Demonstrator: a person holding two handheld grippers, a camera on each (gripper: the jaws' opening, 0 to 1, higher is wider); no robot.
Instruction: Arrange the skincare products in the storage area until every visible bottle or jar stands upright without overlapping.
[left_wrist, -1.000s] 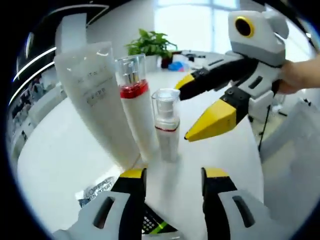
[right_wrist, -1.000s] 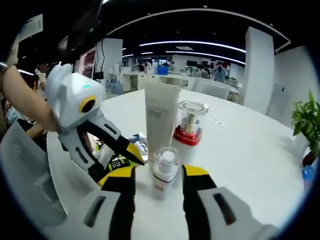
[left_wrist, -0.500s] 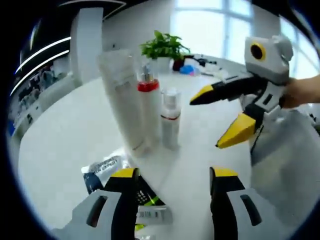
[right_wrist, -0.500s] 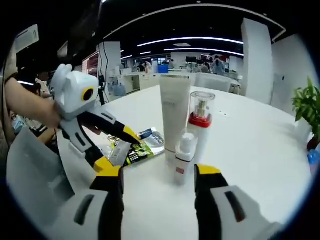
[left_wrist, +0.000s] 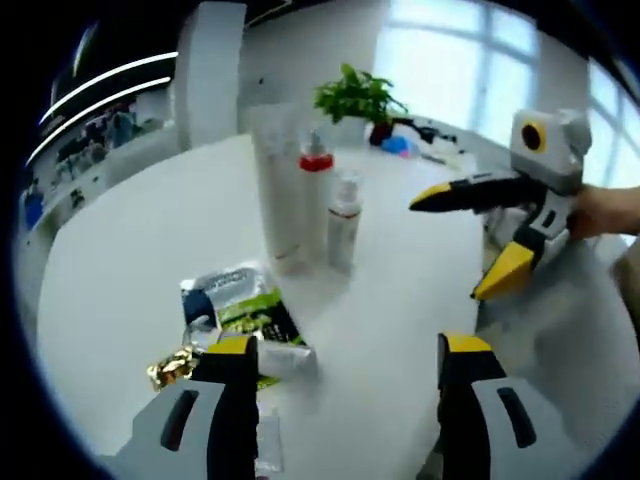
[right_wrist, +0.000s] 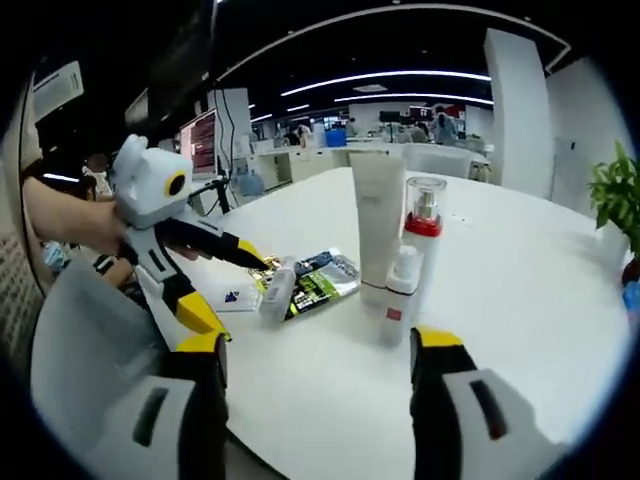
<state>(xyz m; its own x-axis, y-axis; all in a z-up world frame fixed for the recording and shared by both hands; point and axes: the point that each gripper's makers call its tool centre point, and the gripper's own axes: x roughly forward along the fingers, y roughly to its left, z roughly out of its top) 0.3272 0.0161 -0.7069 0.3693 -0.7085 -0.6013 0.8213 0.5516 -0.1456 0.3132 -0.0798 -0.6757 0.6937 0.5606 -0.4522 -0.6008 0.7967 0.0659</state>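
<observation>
Right gripper view: three bottles upright, one tube down.
We hold both tongs (right_wrist: 315, 350) spread, empty; tube (right_wrist: 377, 225), red-collared pump (right_wrist: 422, 225), small pump (right_wrist: 398, 295) stand mid-surface (right_wrist: 500, 300); a small tube (right_wrist: 277, 290) lies beside sachets (right_wrist: 318, 285).

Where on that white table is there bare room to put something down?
The table is bare right of the three standing bottles, toward the plant, and in front between the right gripper's jaws. It's crowded left of the bottles, where sachets and a lying tube sit.
</observation>
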